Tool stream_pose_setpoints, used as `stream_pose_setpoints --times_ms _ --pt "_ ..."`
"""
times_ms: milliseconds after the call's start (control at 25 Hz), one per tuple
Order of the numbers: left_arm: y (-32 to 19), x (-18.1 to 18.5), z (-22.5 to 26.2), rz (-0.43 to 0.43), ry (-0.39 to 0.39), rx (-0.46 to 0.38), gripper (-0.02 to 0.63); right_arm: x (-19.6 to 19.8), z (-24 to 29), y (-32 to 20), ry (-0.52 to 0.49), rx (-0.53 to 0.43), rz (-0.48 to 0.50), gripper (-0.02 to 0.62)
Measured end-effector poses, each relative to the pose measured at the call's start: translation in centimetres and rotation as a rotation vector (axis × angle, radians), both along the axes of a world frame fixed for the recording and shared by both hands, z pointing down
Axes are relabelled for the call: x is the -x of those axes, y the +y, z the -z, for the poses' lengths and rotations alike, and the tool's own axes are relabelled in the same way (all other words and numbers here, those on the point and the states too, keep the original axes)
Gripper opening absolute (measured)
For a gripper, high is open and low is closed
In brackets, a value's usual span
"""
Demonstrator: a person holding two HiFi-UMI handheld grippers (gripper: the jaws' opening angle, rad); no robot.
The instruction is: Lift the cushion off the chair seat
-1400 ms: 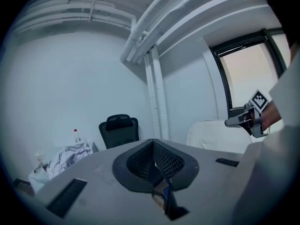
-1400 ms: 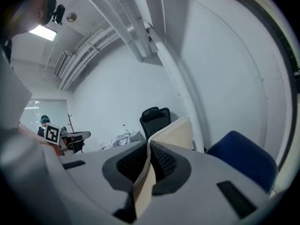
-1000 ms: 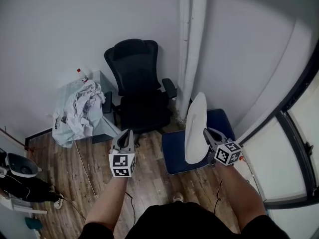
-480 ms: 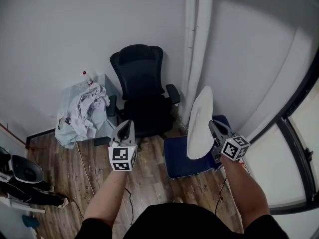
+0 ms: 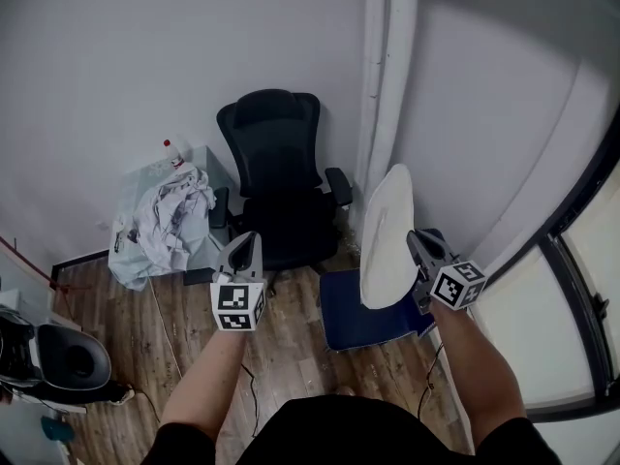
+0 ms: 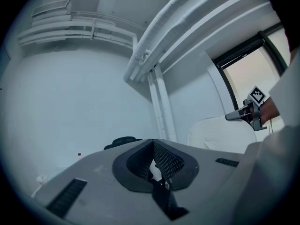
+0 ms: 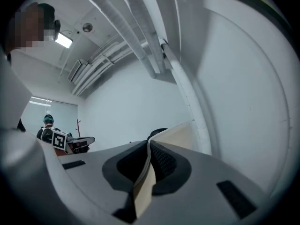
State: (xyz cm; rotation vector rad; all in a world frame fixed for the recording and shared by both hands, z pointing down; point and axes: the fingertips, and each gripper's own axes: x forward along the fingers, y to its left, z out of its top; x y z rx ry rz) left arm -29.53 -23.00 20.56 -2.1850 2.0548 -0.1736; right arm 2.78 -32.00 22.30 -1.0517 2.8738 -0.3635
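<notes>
Your right gripper has its fingers clamped on the edge of the white cushion. Since a second ago the cushion has come higher and hangs upright above the blue chair seat, apparently free of it. Your left gripper, fingers together, holds nothing. The lift seems almost finished.

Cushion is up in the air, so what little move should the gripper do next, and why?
Probably swing the white cushion sideways, clear of the blue chair seat. The right gripper is shut on its edge, and it hangs upright above that seat.
</notes>
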Motion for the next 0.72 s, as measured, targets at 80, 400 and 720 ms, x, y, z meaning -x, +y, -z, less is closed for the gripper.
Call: stream_pose_setpoints --times_ms 80,400,720 --pt "-0.1 -0.1 0.0 -0.005 -0.002 0.003 0.005 0.1 0.0 -0.1 0.007 -0.001 0.000 0.029" --pt "-0.8 0.5 0.8 0.011 0.012 -0.011 0.005 -0.2 0.3 -0.4 0.009 -0.003 -0.001 0.028" --pt "-1.2 0.5 1.4 0.021 0.021 -0.021 0.005 -0.8 0.7 -0.8 0.004 -0.010 -0.004 0.028"
